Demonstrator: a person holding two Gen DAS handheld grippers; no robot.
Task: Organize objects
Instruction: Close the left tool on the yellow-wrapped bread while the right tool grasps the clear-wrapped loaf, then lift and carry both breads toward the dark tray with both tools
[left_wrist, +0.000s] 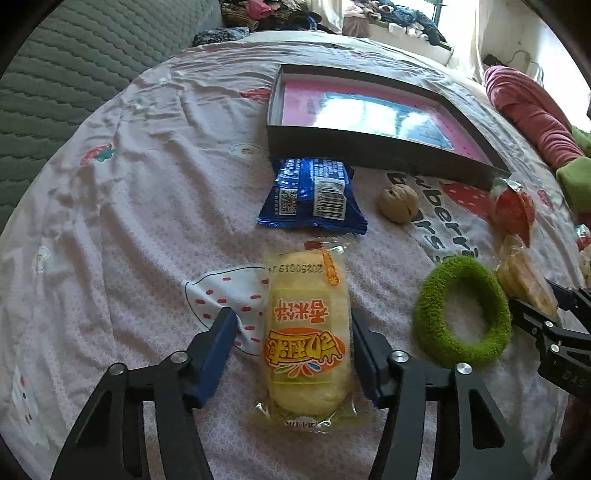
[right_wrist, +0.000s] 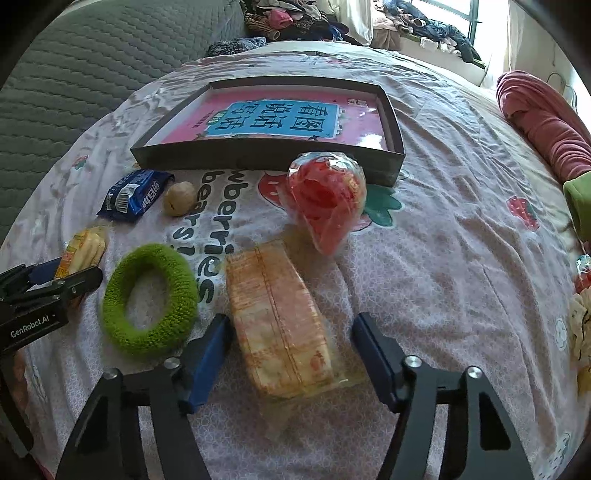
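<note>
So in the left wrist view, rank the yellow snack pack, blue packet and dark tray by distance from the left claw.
1. Yellow snack pack: between the left claw's fingers.
2. Blue packet: just beyond the pack.
3. Dark tray: farthest, behind the packet.

Both wrist cameras look steeply down along their fingers, close over the bedsheet (left_wrist: 129, 206), facing the dark shallow box (left_wrist: 369, 151) at the far side. The left view sits left of the green fuzzy ring (left_wrist: 461, 310), the right view right of it; both share ring, box and walnut (right_wrist: 180, 198).
</note>
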